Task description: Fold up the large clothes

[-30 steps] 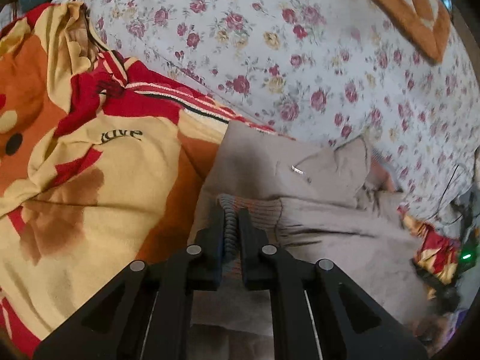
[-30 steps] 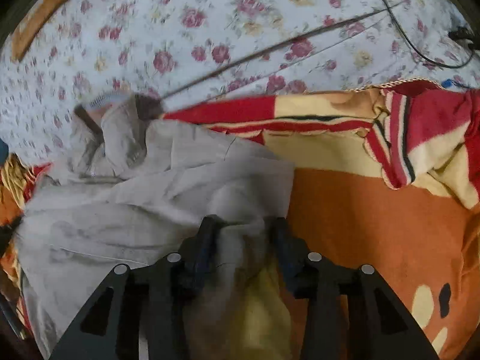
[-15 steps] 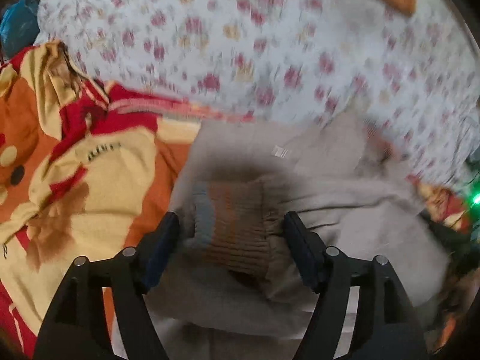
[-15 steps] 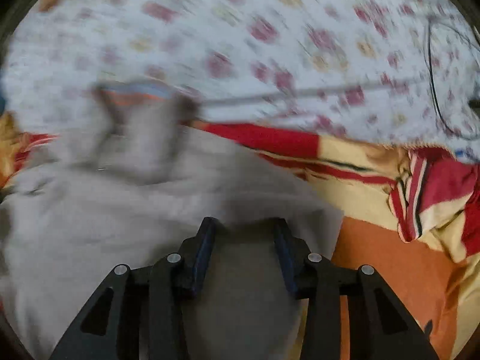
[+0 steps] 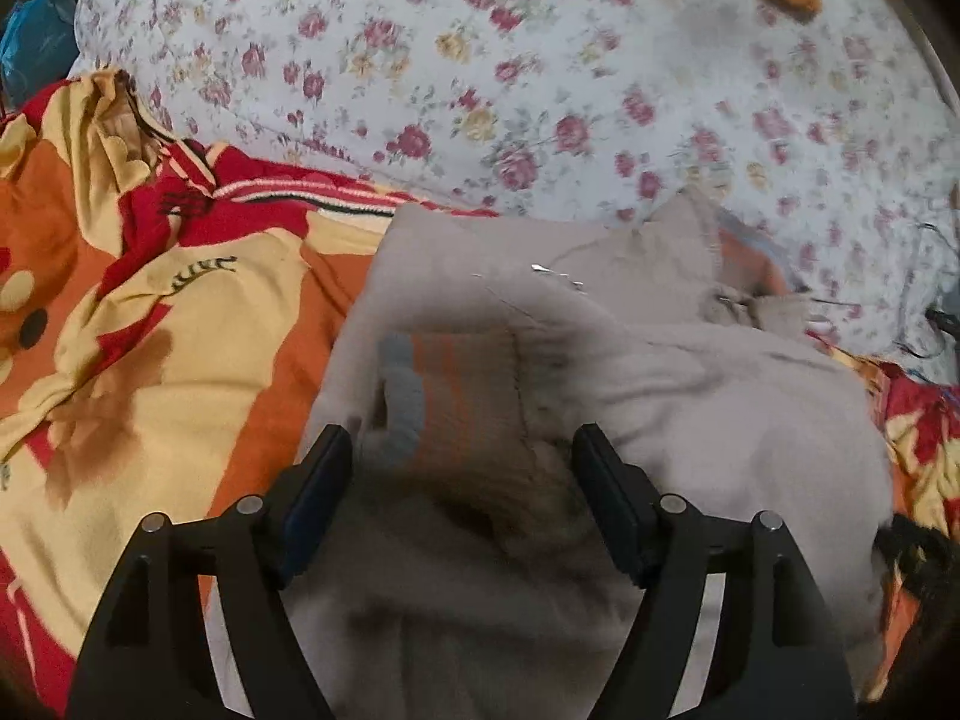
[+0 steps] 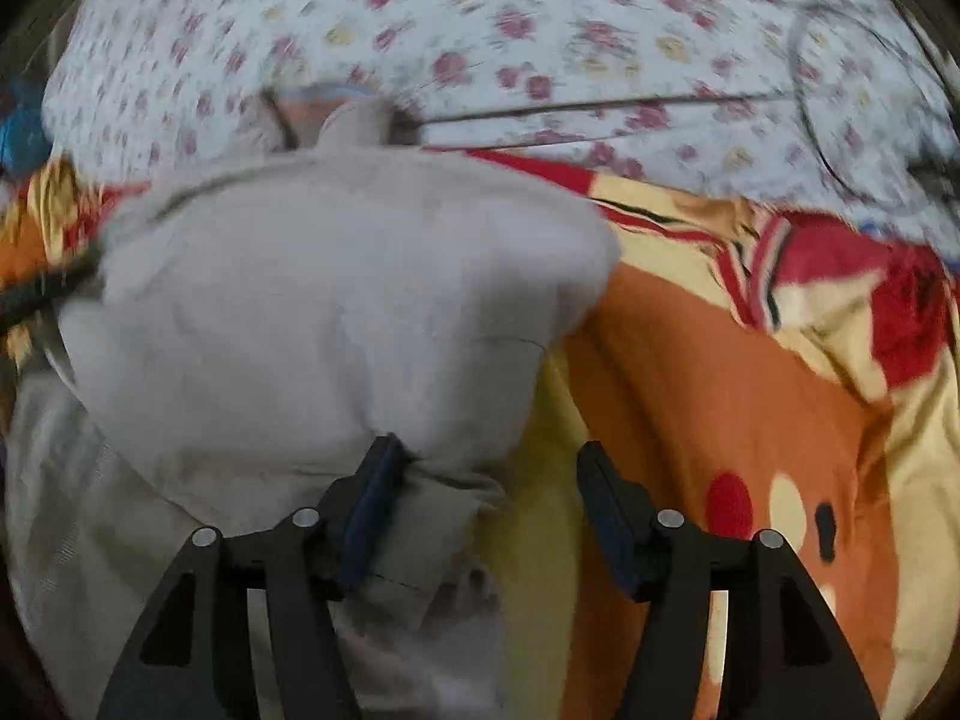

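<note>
A beige sweatshirt [image 5: 690, 396] lies bunched and folded over on the bed; it also shows in the right wrist view [image 6: 336, 312]. Its ribbed orange and grey cuff [image 5: 456, 396] lies loose just ahead of my left gripper [image 5: 462, 474]. That gripper is open, with the jaws wide apart on either side of the cuff. My right gripper [image 6: 486, 486] is open too, over the sweatshirt's lower right edge. Its left finger [image 6: 372, 492] touches the cloth, and the right one hangs over the blanket.
The sweatshirt rests on an orange, yellow and red cartoon blanket [image 5: 156, 324] that also shows in the right wrist view [image 6: 750, 372]. A white floral quilt [image 5: 540, 72] lies behind. A dark cable [image 6: 810, 102] runs over the quilt at the right.
Both grippers have opened and let go of the sweatshirt. The left one released the cuff. The right one released the hem, and the cloth dropped into a fold.
</note>
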`<state>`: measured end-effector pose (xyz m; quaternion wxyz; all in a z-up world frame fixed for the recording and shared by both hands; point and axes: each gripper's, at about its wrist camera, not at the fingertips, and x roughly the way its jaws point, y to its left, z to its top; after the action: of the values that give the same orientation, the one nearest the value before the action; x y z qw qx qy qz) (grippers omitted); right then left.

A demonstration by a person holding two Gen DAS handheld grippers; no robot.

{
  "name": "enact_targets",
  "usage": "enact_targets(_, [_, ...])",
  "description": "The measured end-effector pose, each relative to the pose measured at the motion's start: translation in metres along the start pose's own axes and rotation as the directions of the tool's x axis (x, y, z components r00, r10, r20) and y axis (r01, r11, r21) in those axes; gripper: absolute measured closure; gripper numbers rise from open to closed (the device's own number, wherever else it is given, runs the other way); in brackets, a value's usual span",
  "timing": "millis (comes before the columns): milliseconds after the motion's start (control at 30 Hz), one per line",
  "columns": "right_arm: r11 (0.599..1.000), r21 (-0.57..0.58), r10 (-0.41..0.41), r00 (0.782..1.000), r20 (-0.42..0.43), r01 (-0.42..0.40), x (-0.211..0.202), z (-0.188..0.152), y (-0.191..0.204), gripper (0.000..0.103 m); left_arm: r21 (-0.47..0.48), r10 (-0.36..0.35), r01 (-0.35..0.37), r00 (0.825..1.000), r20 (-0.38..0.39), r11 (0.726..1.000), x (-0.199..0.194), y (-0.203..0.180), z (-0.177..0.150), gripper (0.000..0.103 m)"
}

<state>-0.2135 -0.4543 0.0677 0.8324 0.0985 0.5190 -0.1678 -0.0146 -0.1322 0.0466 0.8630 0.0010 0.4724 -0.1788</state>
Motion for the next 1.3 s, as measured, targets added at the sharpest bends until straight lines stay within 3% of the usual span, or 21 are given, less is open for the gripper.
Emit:
enact_targets(100, [0.998, 0.045, 0.042, 0.997, 0.058, -0.045, -0.035, -0.010, -0.009, 0.039, 0.012, -0.016, 0.016, 1.000, 0.001, 1.000, -0.024, 0.007, -0.012, 0.027])
enact_targets(167, [0.997, 0.039, 0.061, 0.997, 0.041, -0.063, -0.046, -0.021, -0.008, 0.034, 0.008, -0.023, 0.023, 1.000, -0.014, 1.000, -0.038, 0.014, -0.022, 0.027])
enact_targets(233, [0.997, 0.010, 0.077, 0.997, 0.019, -0.078, -0.045, -0.032, -0.004, 0.023, -0.003, -0.039, 0.039, 0.999, -0.018, 0.999, -0.051, 0.020, -0.034, 0.027])
enact_targets(367, [0.998, -0.061, 0.024, 1.000, -0.003, -0.024, -0.017, -0.037, 0.010, 0.023, -0.019, -0.039, 0.038, 0.999, -0.028, 0.999, -0.074, 0.032, -0.063, 0.027])
enact_targets(433, [0.998, -0.068, 0.014, 1.000, 0.020, -0.012, -0.006, -0.034, 0.016, 0.028, -0.018, -0.028, 0.027, 0.999, -0.046, 0.999, -0.078, 0.038, -0.075, 0.027])
enact_targets(467, [0.997, -0.073, 0.018, 0.999, 0.036, -0.015, -0.003, -0.031, 0.018, 0.034, -0.018, -0.022, 0.021, 0.998, -0.059, 1.000, -0.080, 0.041, -0.082, 0.027])
enact_targets(533, [0.996, -0.073, -0.037, 0.997, 0.074, 0.042, 0.001, -0.026, 0.016, 0.092, -0.024, -0.017, 0.015, 0.997, -0.077, 1.000, -0.084, 0.048, -0.093, 0.027])
enact_targets(633, [0.998, 0.054, 0.008, 0.998, 0.069, -0.012, -0.004, -0.028, -0.006, 0.089, -0.040, -0.016, 0.013, 0.996, -0.086, 0.999, -0.091, 0.060, -0.108, 0.027])
enact_targets(833, [0.995, 0.101, 0.019, 0.999, 0.030, -0.022, -0.004, -0.033, -0.013, 0.087, -0.055, -0.015, 0.009, 0.994, -0.109, 0.998, -0.094, 0.066, -0.128, 0.027])
enact_targets(900, [0.995, 0.102, 0.010, 1.000, 0.028, -0.013, -0.017, -0.037, -0.014, 0.070, -0.036, -0.016, 0.012, 0.995, -0.102, 0.999, -0.099, 0.063, -0.132, 0.027])
enact_targets(967, [0.995, 0.099, 0.008, 0.999, 0.037, -0.012, -0.036, -0.046, -0.016, 0.064, 0.000, 0.001, -0.001, 0.996, -0.089, 1.000, -0.105, 0.058, -0.136, 0.027])
enact_targets(1100, [0.994, 0.075, 0.075, 0.997, 0.002, -0.075, -0.060, -0.071, -0.014, 0.037, 0.031, 0.004, -0.002, 0.997, -0.072, 1.000, -0.113, 0.053, -0.142, 0.027])
enact_targets(1300, [0.995, 0.028, 0.098, 0.993, -0.066, -0.096, -0.059, -0.110, 0.001, 0.035, 0.035, 0.011, -0.009, 0.997, -0.080, 0.999, -0.117, 0.050, -0.149, 0.027])
